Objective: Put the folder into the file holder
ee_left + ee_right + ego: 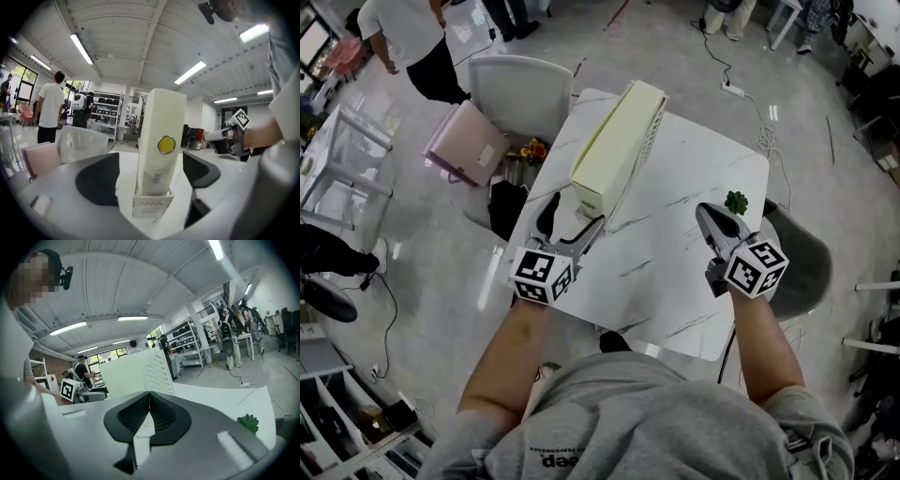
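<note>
A cream folder [617,141] stands in a white perforated file holder [650,131] on the marble table [694,272]. My left gripper [574,214] is at the folder's near end, open. In the left gripper view the folder's spine [159,136], with a yellow round sticker, rises from the holder's front [151,206] between the wide-apart jaws of the left gripper [150,174], with a gap on each side. My right gripper [705,217] hovers over the table's right part, shut and empty. The right gripper view has the right gripper [149,411] with the holder's side [157,373] beyond it.
A small green plant [736,202] sits on the table beside the right gripper. Beyond the table's far left edge stand a white chair [520,94] and a pink box [467,142]. A person [408,37] stands further back. Cables lie on the floor.
</note>
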The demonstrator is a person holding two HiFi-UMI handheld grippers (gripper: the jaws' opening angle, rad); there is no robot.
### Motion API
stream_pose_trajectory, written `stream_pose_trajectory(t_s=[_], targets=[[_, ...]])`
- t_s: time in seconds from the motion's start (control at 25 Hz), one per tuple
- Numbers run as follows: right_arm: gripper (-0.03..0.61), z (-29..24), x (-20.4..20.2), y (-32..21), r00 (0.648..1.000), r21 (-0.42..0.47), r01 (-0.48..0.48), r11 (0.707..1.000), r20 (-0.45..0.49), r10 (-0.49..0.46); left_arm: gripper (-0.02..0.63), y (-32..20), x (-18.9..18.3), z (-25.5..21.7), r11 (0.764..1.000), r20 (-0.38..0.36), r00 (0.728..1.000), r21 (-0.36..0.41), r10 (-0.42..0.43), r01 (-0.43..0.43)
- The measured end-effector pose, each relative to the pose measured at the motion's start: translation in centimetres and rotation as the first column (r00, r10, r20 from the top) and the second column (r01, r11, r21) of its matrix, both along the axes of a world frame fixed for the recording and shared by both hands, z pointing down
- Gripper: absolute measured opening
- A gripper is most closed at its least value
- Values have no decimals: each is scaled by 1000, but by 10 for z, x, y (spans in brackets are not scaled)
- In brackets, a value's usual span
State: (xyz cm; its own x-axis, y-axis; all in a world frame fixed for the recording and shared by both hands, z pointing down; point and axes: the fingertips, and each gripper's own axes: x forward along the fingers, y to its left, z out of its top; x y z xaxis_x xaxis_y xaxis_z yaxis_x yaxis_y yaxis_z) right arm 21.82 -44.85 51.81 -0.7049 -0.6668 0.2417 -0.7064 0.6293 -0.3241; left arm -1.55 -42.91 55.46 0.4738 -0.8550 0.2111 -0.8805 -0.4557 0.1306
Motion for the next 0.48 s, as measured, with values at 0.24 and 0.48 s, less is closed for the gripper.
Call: stream_pose_trajectory(t_s=[0.24,0.48], targets=[[5,-19,-45,5,996,44,80,996,-39,-78,427,50,-62,-17,996,-44,996,-30,-82,81],[5,-31,-98,33,988,63,147,987,-59,-143,125,110,-132,-33,978,-56,976,-23,-209,208]])
